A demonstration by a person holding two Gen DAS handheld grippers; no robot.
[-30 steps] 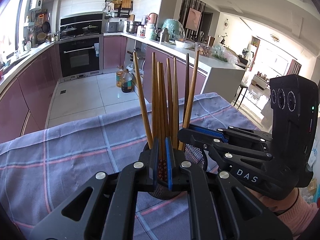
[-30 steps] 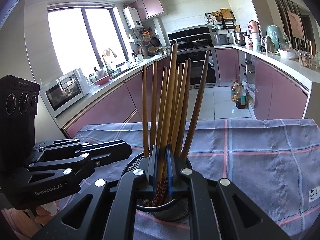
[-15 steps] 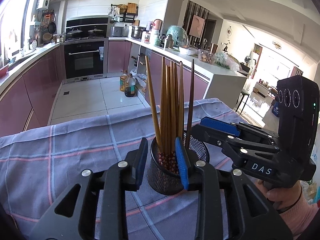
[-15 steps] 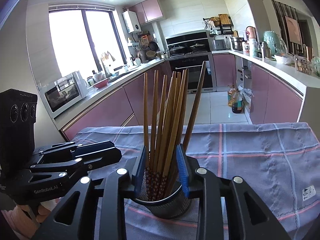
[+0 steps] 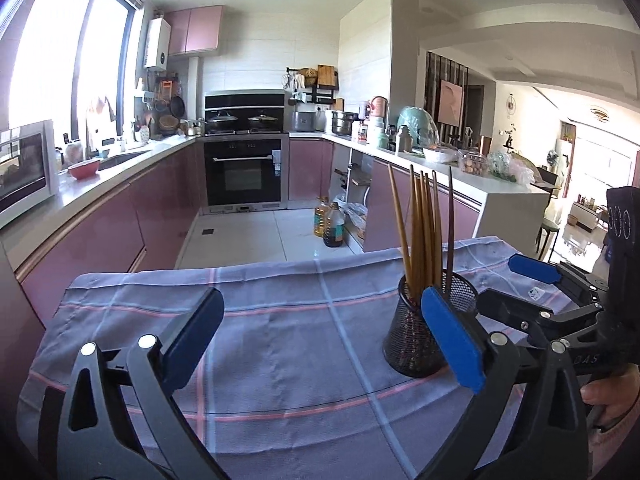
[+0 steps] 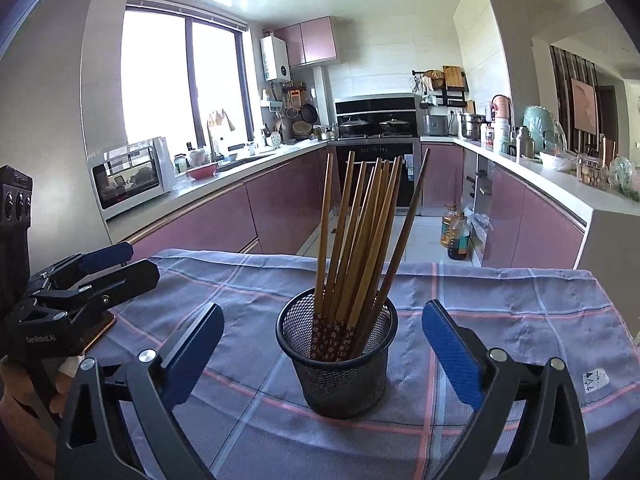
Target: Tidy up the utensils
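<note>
**Chopsticks upright in the mesh cup, both grippers spreading with nothing held**

A black wire-mesh cylindrical holder (image 6: pixel 338 354) stands upright on a purple-grey checked cloth with pink and pale blue lines (image 6: pixel 500 320) that covers the table. Inside it a bundle of long brown wooden chopsticks (image 6: pixel 360 240) stands with the patterned dark-red ends down, fanning out a little at the top; one darker stick leans out to the right of the rest.

In the right wrist view, the right gripper (image 6: pixel 322 350), black with blue pads, has its jaws opening and already spread wide. The holder sits between and just ahead of the two pads, with a clear gap on each side, so the pads press on nothing.

The left gripper (image 5: pixel 320 344) is likewise opening, its jaws wide apart over bare cloth. Its right pad overlaps the holder (image 5: pixel 432 332) in the left wrist view, and it is hard to say from that angle whether pad and mesh touch; in the right wrist view this gripper (image 6: pixel 116 264) sits well off to the left of the holder, gripping nothing.

A person's hand (image 5: pixel 608 396) in a pink sleeve holds the right gripper's handle at the left view's right edge.
</note>
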